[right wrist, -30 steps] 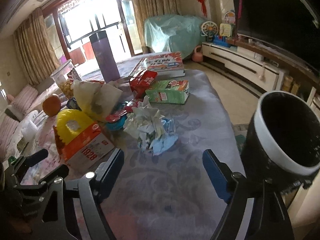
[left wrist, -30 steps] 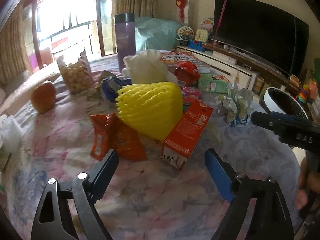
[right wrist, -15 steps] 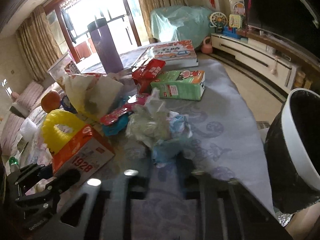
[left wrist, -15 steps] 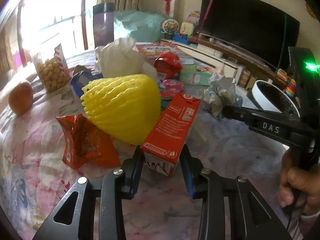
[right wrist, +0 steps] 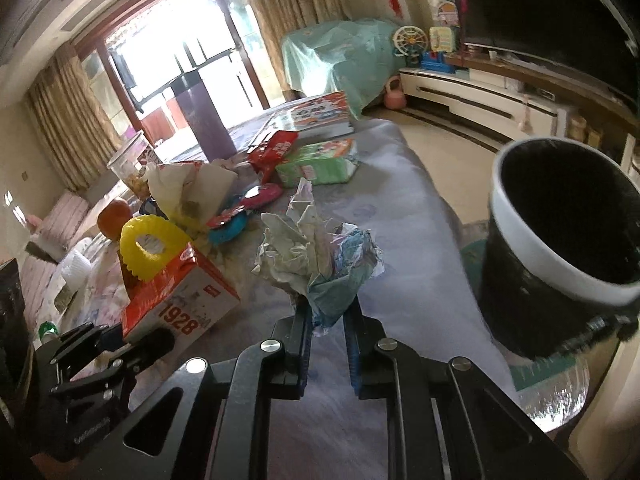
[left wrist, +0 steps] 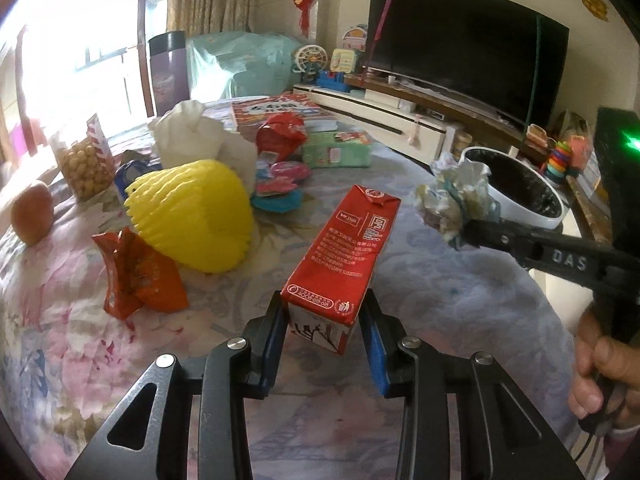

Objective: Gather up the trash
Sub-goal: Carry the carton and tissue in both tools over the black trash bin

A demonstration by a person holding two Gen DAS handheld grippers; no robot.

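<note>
My left gripper (left wrist: pixel 323 312) is shut on a red milk carton (left wrist: pixel 340 256) and holds it above the table; the carton also shows in the right wrist view (right wrist: pixel 180 300). My right gripper (right wrist: pixel 328 312) is shut on a crumpled wad of white and blue paper (right wrist: pixel 316 256), lifted off the table; the wad also shows in the left wrist view (left wrist: pixel 456 204), close to the bin. A black trash bin with a white rim (right wrist: pixel 560 248) stands beside the table's right edge, also in the left wrist view (left wrist: pixel 520 192).
On the flowered tablecloth (left wrist: pixel 80 340) lie an orange snack wrapper (left wrist: pixel 136 276), yellow foam fruit net (left wrist: pixel 192 216), white bag (left wrist: pixel 192 136), red packet (left wrist: pixel 280 136), green tissue pack (left wrist: pixel 336 154), book (left wrist: pixel 276 110), purple flask (left wrist: pixel 170 72), popcorn bag (left wrist: pixel 84 160) and an orange (left wrist: pixel 32 212).
Both grippers went from open to shut. The left one closed on the red carton and raised it; the right one closed on the paper wad and lifted it toward the bin.
</note>
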